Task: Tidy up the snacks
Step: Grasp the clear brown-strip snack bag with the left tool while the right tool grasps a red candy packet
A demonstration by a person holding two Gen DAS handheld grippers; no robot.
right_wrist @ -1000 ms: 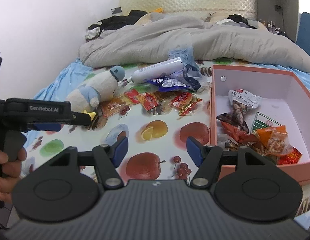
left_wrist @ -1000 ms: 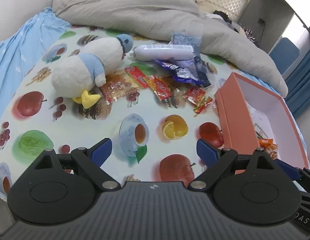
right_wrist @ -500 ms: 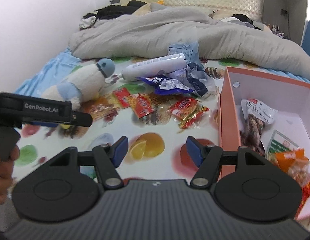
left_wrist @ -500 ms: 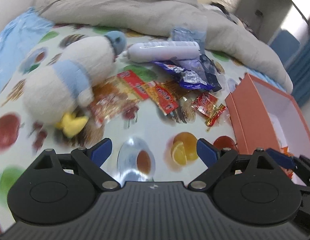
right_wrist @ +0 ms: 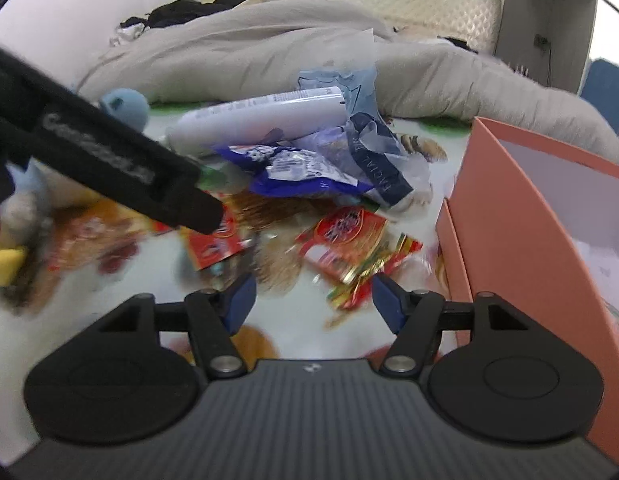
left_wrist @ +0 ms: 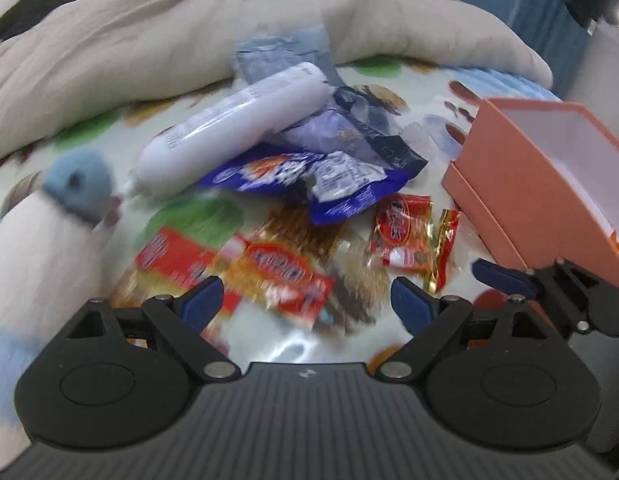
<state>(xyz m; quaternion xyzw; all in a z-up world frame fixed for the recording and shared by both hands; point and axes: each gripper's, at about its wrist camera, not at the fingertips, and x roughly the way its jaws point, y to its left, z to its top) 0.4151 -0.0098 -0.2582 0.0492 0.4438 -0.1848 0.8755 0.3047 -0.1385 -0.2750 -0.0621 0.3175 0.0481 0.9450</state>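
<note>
Several snack packets lie on the fruit-print sheet: a red-orange packet, a small red packet and a blue-purple bag. The salmon box stands open to the right. My left gripper is open and empty, low over the red-orange packet. My right gripper is open and empty, just short of the small red packet. The left gripper's body crosses the left of the right wrist view.
A white tube and clear wrappers lie behind the snacks. A white and blue plush penguin lies at the left. A grey duvet is heaped along the back.
Both grippers have moved forward and lower toward the snack pile, which now looms larger. The box has shifted toward the right edge. Both stay open.
</note>
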